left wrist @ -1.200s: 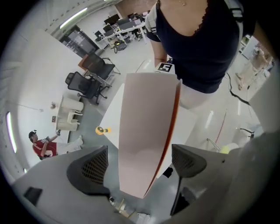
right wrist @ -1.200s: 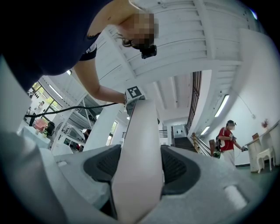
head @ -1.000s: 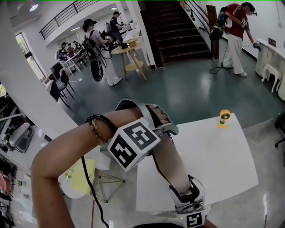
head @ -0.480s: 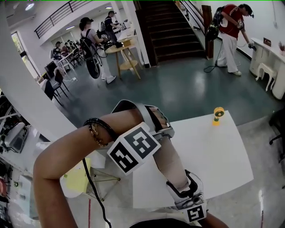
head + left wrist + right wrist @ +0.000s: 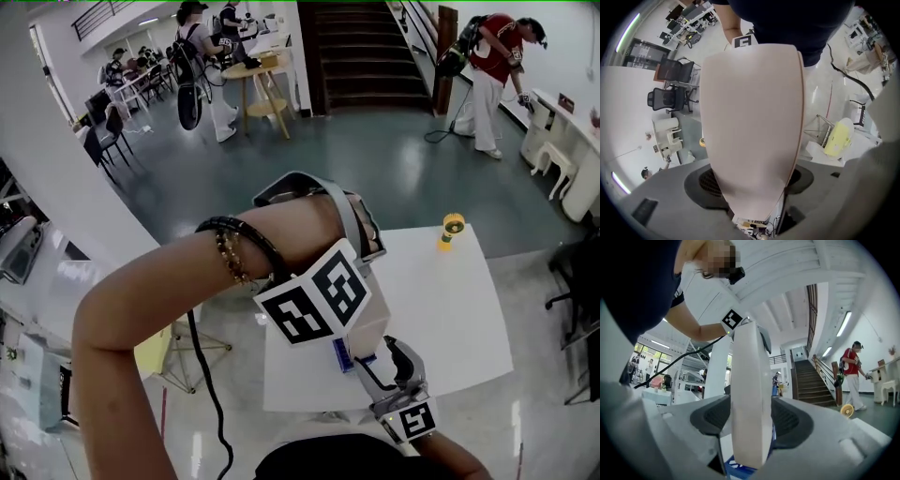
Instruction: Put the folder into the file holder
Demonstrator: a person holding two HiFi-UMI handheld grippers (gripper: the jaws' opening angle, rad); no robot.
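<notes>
Clamping the pale folder (image 5: 752, 117) between its pads, the left tool (image 5: 752, 180) holds it over the white worktop (image 5: 450, 309). The right tool (image 5: 750, 423) grips the same folder edge-on. A small yellow fan (image 5: 452, 228) stands at the worktop's far right corner.

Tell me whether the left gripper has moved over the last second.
Yes. Against the white table, the left gripper has shifted right, closer to the yellow fan; its marker cube now sits over the tabletop instead of at its left edge.

Surface: white table (image 5: 441, 309); small yellow object (image 5: 451, 228) upright near far corner.
</notes>
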